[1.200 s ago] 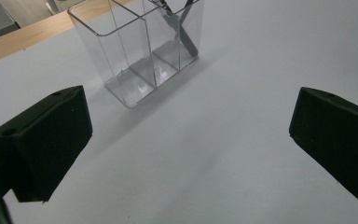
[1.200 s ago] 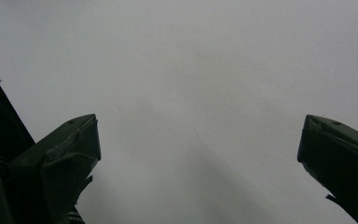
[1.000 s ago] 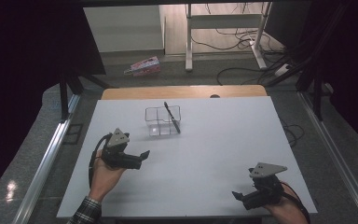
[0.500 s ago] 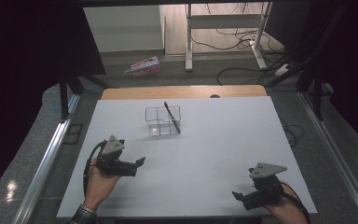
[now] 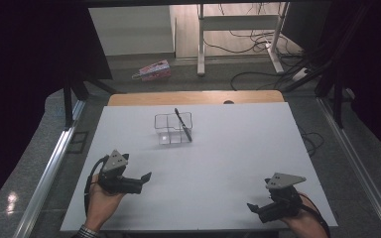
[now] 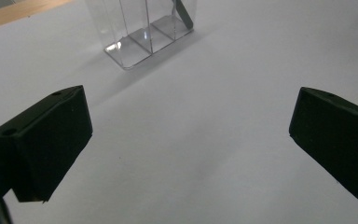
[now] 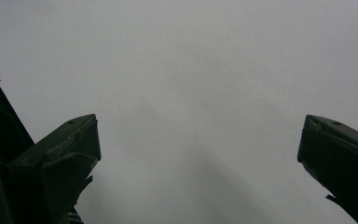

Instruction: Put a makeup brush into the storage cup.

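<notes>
- Fingers first: the left gripper [image 5: 141, 179] has its jaws spread wide with nothing between them, and my own view along them shows bare white table [image 6: 214, 116] in the gap.
- The right gripper [image 5: 254, 208] is just as wide apart and just as empty; ahead of its fingers I see blank tabletop.
- The clear plastic organiser [image 5: 172, 128], a small box split into compartments, stands well ahead of the left fingers and off to their far side, apart from both grippers.
- A black pen [image 5: 183, 125] leans in it, lower end down in the compartment at the box's right end as seen from above, upper end sticking out over the back rim.
- In the left gripper view the organiser [image 6: 144, 35] sits beyond the fingertips, with the pen's dark lower end [image 6: 183, 13] just showing inside it.
- My reading: the pen is already dropped in the box, and both hands sit low near my edge of the table, so the job looks done or very close.
- I see no other loose item lying on the table that would need to go in.
</notes>
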Available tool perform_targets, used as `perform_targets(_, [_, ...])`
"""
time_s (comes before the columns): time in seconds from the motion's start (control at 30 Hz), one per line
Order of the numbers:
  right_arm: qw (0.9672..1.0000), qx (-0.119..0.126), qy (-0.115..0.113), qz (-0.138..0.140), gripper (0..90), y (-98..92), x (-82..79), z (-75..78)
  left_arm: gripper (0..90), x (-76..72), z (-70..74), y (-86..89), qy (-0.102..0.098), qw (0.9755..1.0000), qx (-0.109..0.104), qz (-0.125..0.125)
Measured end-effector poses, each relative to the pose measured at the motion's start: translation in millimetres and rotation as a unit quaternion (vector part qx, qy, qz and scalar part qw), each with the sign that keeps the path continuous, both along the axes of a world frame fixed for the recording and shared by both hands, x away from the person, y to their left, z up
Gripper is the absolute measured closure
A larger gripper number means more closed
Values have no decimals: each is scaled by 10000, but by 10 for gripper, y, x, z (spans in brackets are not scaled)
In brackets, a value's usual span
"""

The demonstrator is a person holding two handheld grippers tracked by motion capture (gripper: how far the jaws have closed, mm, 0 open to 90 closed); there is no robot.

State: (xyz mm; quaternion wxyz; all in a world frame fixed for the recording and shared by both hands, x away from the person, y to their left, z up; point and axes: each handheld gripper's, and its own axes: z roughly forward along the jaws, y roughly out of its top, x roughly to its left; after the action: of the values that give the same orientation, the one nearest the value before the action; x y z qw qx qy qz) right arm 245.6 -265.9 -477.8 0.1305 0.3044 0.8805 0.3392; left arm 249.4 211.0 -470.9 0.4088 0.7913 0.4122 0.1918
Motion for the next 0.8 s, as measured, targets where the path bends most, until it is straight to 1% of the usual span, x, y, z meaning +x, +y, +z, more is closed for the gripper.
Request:
perform_targets(0.47, [10000,-15,-1,-1,0,3,-2,-2,0,-191,-30,62,-1,10000,21,79])
perform_targets(0.57, [10000,-10,-2,-6,0,2,-1,-1,0,-237,-32,70,-36,9999,44,116])
perform_targets(0.8, [10000,-15,4,-6,0,1,-1,-3,0,-328,-26,104,-82,9998,23,201])
